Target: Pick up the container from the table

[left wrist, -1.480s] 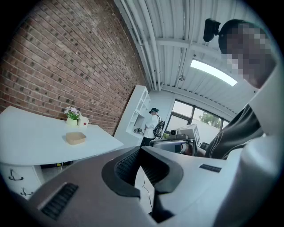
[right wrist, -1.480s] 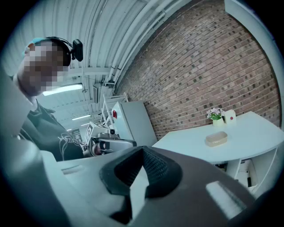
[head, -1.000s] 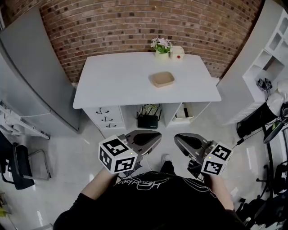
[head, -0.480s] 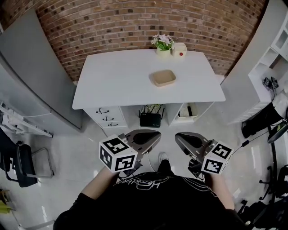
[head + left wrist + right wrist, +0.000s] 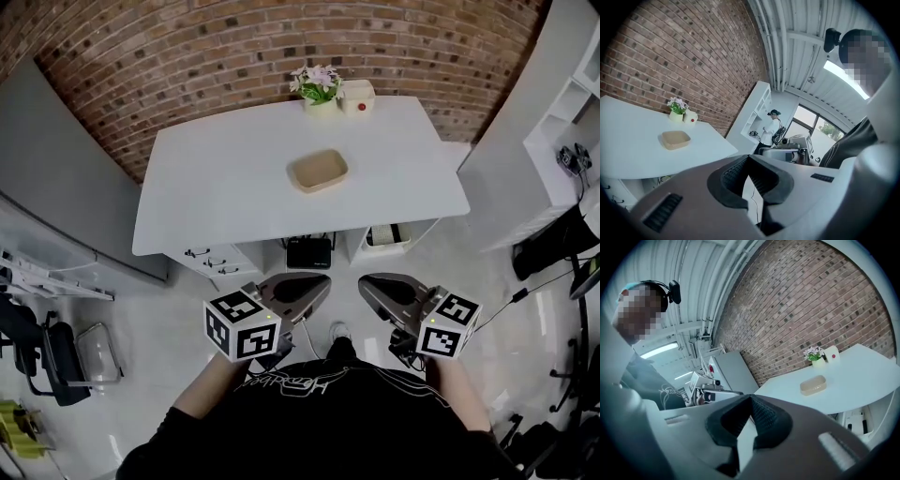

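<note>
The container (image 5: 318, 172) is a shallow tan tray lying near the middle of the white table (image 5: 216, 197). It also shows small and far off in the left gripper view (image 5: 675, 139) and in the right gripper view (image 5: 813, 385). My left gripper (image 5: 314, 281) and right gripper (image 5: 375, 284) hang side by side in front of my chest. Both are well short of the table's near edge and over the floor. In each gripper view the jaw tips meet, left gripper (image 5: 749, 157) and right gripper (image 5: 751, 397), with nothing between them.
A flower pot (image 5: 317, 84) and a white canister (image 5: 357, 96) stand at the table's far edge by the brick wall. Drawers (image 5: 220, 255) and a black box (image 5: 308, 253) sit under the table. A grey cabinet (image 5: 56, 187) is left, white shelving (image 5: 562, 122) right. A person (image 5: 771, 129) stands far off.
I have stepped closer to the table, which now looks larger and sits further left in the head view. Both grippers stay shut and empty, side by side.
</note>
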A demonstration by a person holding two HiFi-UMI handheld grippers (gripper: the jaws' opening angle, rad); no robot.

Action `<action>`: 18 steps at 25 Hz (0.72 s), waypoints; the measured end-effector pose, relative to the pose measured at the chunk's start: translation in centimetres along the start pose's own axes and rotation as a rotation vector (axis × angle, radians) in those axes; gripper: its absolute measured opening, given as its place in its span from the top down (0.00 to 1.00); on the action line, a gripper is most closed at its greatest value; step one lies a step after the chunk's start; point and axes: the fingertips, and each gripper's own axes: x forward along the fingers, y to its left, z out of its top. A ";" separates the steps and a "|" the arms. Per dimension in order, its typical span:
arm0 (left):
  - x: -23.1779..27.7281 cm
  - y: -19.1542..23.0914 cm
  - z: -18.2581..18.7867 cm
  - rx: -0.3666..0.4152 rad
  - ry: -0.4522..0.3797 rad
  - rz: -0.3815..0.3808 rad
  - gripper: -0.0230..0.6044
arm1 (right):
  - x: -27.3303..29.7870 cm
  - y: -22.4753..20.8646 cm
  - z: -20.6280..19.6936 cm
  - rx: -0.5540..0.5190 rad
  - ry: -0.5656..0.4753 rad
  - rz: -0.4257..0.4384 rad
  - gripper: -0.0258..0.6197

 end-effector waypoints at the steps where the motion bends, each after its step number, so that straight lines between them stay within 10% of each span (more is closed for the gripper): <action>1: 1.2 0.4 0.4 -0.008 0.005 -0.001 0.96 | -0.2 -1.2 0.5 0.008 -0.001 0.001 0.96; 18: 12.3 5.2 6.6 -0.049 -0.035 0.087 0.96 | -1.2 -13.4 7.3 0.058 -0.035 0.081 0.96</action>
